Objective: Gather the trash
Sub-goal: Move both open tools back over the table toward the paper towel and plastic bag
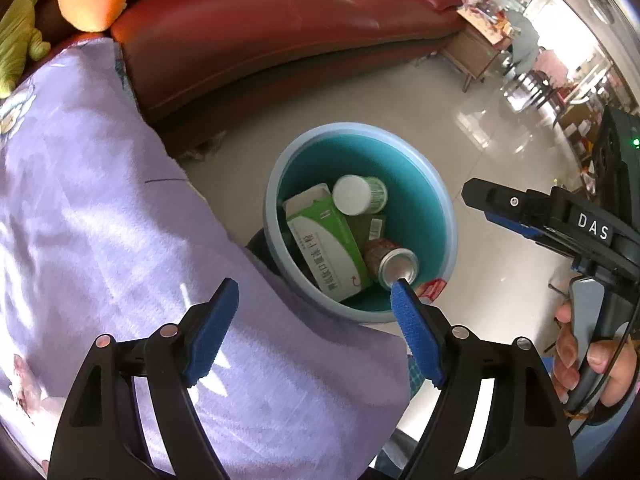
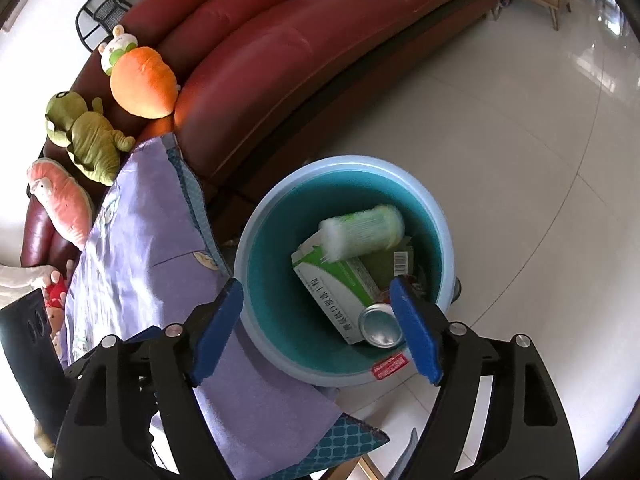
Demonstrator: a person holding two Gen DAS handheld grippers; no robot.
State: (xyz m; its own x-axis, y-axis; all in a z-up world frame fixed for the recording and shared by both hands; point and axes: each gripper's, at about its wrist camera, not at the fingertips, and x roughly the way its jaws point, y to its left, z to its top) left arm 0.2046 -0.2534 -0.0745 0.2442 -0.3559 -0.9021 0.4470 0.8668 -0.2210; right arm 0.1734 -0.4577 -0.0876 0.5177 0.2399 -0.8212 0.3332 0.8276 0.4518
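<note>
Both grippers gape wide and hold nothing: the left gripper point(image 1: 314, 332) and right gripper point(image 2: 320, 330) hang above the blue bin point(image 2: 442, 236) at frame centre, which holds a green-and-white box point(image 2: 340, 296), a can point(image 2: 380, 326) and a blurred white-capped bottle point(image 2: 362, 230). A lilac pillow point(image 2: 152, 248) overlaps the bin's lower-left rim. Only the right wrist view shows the plush carrot point(image 2: 142, 84) and frog point(image 2: 86, 134) on the red sofa point(image 2: 280, 64); only the left shows the right gripper from outside.

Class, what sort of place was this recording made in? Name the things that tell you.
Probably a home living room: a red leather sofa, plush toys on it, and a blue waste bin on a tiled floor.
</note>
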